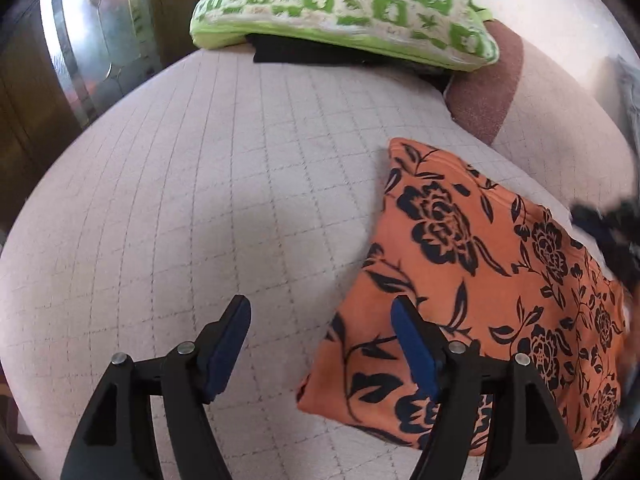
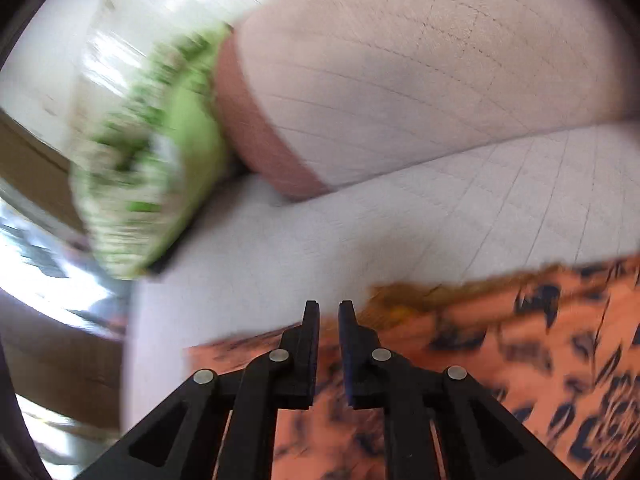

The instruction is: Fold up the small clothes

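Orange floral garment [image 1: 480, 280] lies on quilted sofa seat [image 1: 200, 200], under left claw's [image 1: 320, 344] right finger — claw wide apart, empty. Right claw [image 2: 329, 320] above garment, narrow gap, nothing between. Fabric looks soft, light, limp — take at corner or hem.

Your matt orange floral cloth garment [image 1: 472, 280], quilted matt sofa fabric [image 1: 200, 200], crocheted green cushion [image 1: 344, 4], matt black plastic left claw [image 1: 320, 344].

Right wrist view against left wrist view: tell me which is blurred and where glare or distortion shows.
Right wrist view: heavy motion blur smears the green patterned cushion and the orange floral garment; glare burns out the left edge. Left wrist view: sharp, the garment's print crisp, fisheye bulging the quilted sofa cover; only the right gripper at the edge is blurred.
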